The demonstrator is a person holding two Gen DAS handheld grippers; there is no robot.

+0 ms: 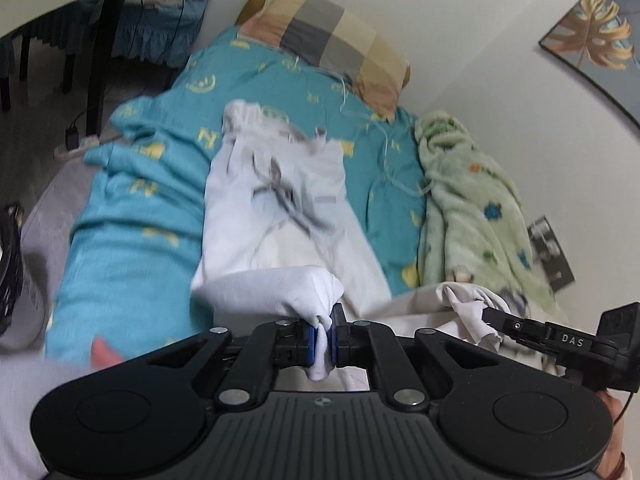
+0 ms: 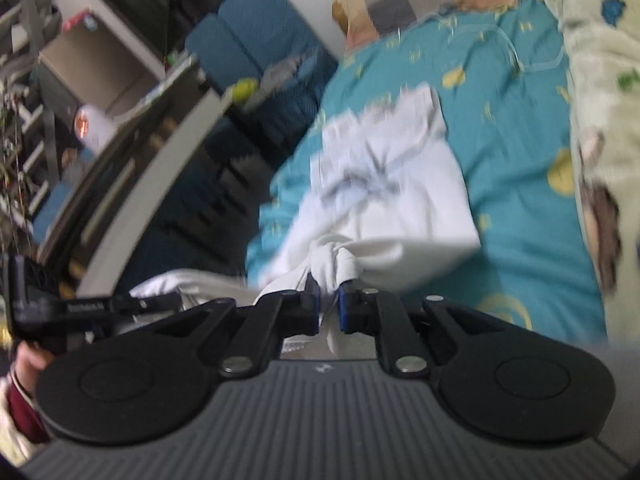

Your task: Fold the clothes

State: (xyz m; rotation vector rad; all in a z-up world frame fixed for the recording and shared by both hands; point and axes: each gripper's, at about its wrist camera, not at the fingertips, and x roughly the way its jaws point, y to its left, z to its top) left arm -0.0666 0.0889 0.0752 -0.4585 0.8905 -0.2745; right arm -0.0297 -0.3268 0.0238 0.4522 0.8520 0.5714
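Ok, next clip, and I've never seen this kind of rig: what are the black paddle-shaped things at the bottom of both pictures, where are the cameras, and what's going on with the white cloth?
No robot here: a person carries a hand-held two-finger gripper in each hand, with a wide-angle camera on each looking along its fingers. One picture is from the left gripper, the other from the right gripper. Both are shut on the near edge of a white garment with a dark print. It lies on a bed with a teal cover. A checked pillow lies at the far end, and a green fleece blanket lies along the wall side.
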